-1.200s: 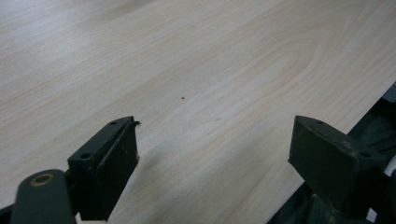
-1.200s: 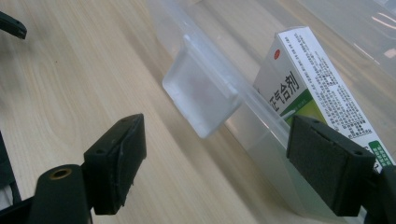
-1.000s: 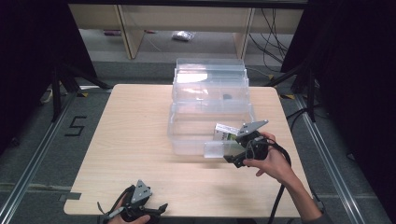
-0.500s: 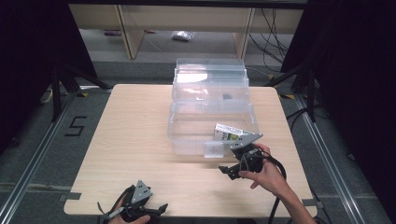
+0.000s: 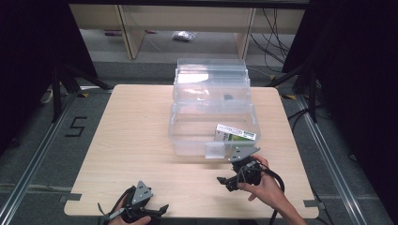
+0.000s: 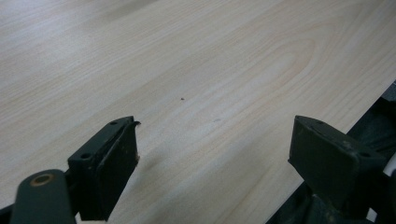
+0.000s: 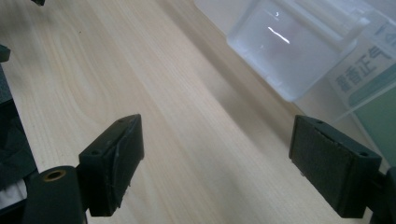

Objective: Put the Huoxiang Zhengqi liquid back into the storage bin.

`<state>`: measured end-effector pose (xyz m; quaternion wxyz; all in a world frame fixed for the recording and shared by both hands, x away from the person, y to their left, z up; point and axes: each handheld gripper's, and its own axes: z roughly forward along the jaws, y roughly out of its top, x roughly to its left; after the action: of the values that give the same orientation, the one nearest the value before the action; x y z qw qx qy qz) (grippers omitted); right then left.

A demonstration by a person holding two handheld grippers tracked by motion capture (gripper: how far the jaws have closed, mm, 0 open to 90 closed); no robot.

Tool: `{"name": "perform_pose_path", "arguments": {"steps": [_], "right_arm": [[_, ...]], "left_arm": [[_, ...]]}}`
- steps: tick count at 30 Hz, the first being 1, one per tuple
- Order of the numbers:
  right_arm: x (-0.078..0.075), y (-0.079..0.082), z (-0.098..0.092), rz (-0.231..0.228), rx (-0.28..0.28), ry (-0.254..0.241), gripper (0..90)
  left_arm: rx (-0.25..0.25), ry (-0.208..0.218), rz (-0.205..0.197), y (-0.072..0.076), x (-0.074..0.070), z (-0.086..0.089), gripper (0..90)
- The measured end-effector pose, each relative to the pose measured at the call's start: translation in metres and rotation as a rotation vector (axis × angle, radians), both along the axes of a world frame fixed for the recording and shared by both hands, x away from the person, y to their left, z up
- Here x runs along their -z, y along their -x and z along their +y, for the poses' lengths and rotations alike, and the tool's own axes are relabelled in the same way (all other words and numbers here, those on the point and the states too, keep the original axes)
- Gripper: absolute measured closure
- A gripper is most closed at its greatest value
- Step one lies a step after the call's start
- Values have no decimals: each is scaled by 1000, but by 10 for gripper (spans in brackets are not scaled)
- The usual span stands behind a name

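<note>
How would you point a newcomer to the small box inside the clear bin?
On the wooden table stands a clear plastic bin. In its near right corner, just beyond the right tool, lies a flat white and green box, the bin's one printed item.

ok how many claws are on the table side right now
2. The left claw sits open at the table's near left edge; the right claw is open just in front of the clear plastic box.
</note>
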<state>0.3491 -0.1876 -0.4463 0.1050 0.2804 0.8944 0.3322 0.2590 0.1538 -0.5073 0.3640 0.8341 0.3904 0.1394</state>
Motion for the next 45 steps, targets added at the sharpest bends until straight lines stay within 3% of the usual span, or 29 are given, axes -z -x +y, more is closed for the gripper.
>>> {"name": "perform_pose_path", "arguments": {"steps": [1, 5, 6, 13, 15, 16, 21, 23, 25, 26, 28, 31, 32, 33, 38, 41, 42, 43, 45], "right_arm": [[1, 2, 0, -5, 7, 1, 188], [4, 7, 0, -3, -3, -1, 187], [8, 9, 1, -3, -2, -5, 186], [12, 21, -4, -1, 16, -6, 190], [16, 23, -5, 4, 31, -20, 189], [15, 24, -7, 9, 28, -12, 189], [22, 27, -8, 3, 18, -27, 189], [20, 29, -9, 29, 33, -15, 189], [24, 31, -11, 5, 38, -24, 189], [24, 32, -12, 27, 48, -17, 188], [27, 33, -12, 15, 42, -26, 187], [30, 36, -15, 23, 44, -32, 177], [28, 38, -16, 43, 50, -23, 175], [31, 38, -16, 26, 47, -34, 173], [33, 46, -22, 45, 65, -21, 173], [35, 50, -26, 47, 86, -41, 166], [35, 52, -27, 71, 102, -39, 167], [36, 51, -30, 55, 90, -37, 166], [38, 53, -30, 51, 101, -56, 166]], "left_arm": [[-7, 17, -7, 1, 1, -1, 149], [-10, 19, -9, 1, 1, -2, 149], [-2, -12, -8, 0, 0, 1, 149], [-9, 21, -11, 1, 1, -2, 149], [-2, 6, -9, 1, 0, 0, 149], [-8, 23, -9, 1, 1, -1, 149], [-1, 8, -17, 2, 0, -1, 149], [-10, 0, -21, 2, 0, -1, 149], [3, -5, -4, 1, -1, 1, 149], [-4, -2, -15, 1, 0, 0, 149], [-6, 8, -16, 1, 0, -1, 149], [8, -17, -13, 1, -1, 1, 149], [3, -5, -11, 2, -1, 0, 149], [-6, 14, -12, 2, 0, -1, 148], [-10, -2, -16, 2, 0, -1, 149], [-10, 1, -13, 3, 0, -1, 149], [-20, 27, -10, 3, 0, -2, 149], [-17, 2, -18, 2, 0, -1, 149], [-18, 21, -13, 2, 0, -2, 149]]}}
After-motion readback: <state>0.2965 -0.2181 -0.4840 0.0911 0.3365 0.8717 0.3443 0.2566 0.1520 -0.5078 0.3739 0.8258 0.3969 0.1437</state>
